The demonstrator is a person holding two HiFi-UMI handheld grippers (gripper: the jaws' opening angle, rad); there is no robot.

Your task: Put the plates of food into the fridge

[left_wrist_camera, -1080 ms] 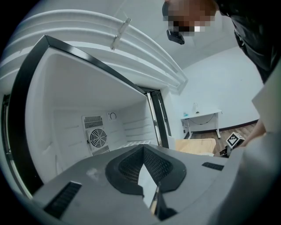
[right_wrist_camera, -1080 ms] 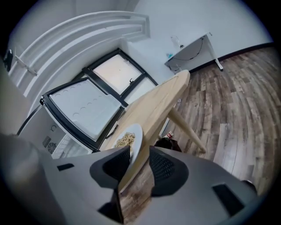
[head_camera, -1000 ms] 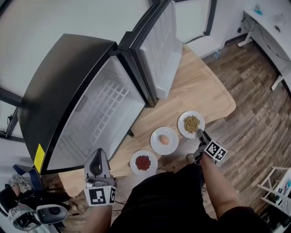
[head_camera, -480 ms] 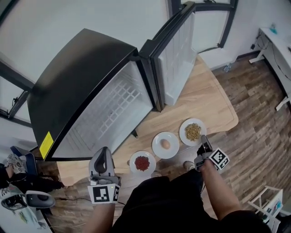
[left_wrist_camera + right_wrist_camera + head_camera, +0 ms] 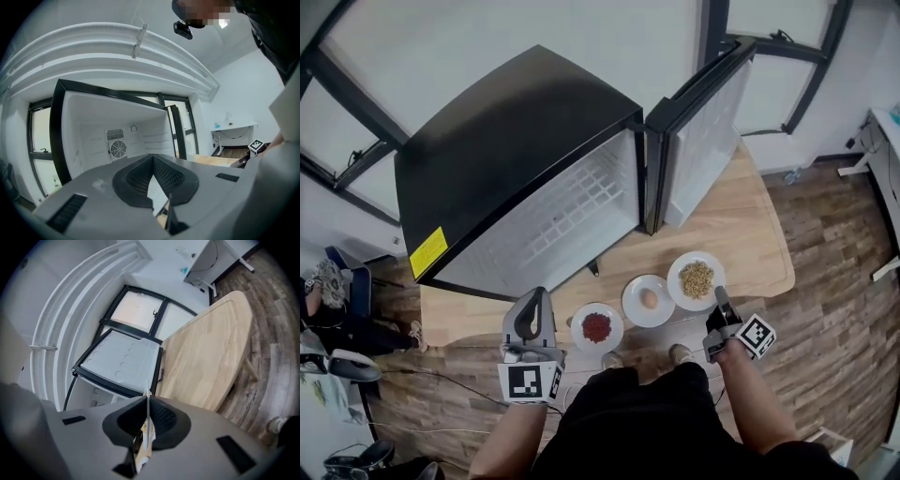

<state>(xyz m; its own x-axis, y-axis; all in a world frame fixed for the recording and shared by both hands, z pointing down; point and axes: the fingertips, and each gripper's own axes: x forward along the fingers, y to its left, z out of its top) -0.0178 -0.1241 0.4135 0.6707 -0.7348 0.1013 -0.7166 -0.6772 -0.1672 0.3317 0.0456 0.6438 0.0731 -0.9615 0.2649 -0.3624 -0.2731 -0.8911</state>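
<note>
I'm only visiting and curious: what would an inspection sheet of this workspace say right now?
Surface: light wooden table, carrying fridge and plates.
Job's things: black fridge, white inside, its door open; in a row, white plate of red food, white plate with an egg, white plate of yellowish grains.
Clutter: nothing seen.
Grippers: left gripper, jaws together, nothing between them; right gripper, jaws have just closed on the grain plate's rim.
Cables: thin cable on the floor, left.
Surroundings: wood-plank floor, dark-framed windows.
</note>
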